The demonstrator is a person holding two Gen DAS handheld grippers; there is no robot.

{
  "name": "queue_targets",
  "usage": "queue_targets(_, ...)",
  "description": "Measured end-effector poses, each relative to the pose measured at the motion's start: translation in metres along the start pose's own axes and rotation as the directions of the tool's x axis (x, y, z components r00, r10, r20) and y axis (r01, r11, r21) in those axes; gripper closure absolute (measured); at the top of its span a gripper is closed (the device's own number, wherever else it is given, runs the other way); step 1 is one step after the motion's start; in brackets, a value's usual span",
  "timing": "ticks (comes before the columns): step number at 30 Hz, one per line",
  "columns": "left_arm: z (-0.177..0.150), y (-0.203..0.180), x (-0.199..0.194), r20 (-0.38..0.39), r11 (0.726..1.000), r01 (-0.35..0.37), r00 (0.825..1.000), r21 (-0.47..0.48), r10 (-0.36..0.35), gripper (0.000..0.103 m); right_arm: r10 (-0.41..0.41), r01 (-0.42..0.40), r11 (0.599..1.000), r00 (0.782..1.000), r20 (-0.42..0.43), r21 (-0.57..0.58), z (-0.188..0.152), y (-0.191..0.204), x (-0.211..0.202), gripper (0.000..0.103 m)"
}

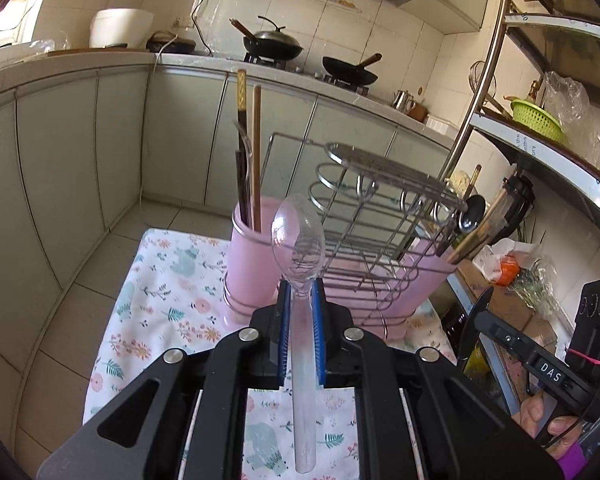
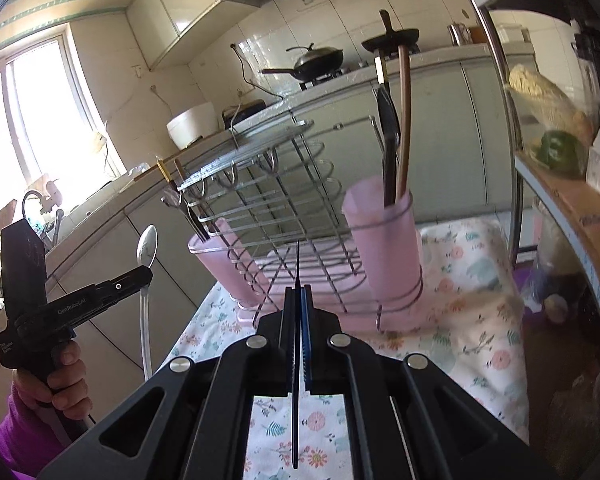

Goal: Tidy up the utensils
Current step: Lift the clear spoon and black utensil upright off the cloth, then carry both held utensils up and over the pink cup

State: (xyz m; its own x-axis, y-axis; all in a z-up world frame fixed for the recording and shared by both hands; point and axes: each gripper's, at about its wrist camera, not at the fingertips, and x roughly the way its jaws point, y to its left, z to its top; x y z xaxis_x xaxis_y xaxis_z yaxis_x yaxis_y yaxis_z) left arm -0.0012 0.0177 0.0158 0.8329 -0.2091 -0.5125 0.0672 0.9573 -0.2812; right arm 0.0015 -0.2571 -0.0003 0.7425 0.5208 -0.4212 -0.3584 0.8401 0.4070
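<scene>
My left gripper (image 1: pixel 300 286) is shut on a clear plastic spoon (image 1: pixel 298 236), bowl up, just in front of the pink utensil cup (image 1: pixel 248 268) that holds chopsticks (image 1: pixel 256 152). The spoon also shows in the right wrist view (image 2: pixel 147 246). My right gripper (image 2: pixel 299 290) is shut on a thin dark utensil (image 2: pixel 296 360) seen edge-on, held before the wire dish rack (image 2: pixel 276 196). A second pink cup (image 2: pixel 384 236) with chopsticks and a dark utensil stands at the rack's right end in that view.
The rack stands on a pink tray on a floral cloth (image 1: pixel 168 292). A metal shelf unit (image 1: pixel 540 132) with baskets and bags is to the right. Kitchen counter with woks (image 1: pixel 272 46) runs behind.
</scene>
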Motion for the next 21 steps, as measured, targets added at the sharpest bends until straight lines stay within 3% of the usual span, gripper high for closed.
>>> queue_targets(21, 0.034, -0.001, -0.023, 0.137, 1.0, 0.027, 0.99, -0.005, -0.026, 0.093, 0.002, 0.01, 0.998, 0.98, 0.201, -0.059, 0.052, 0.009, -0.026, 0.1)
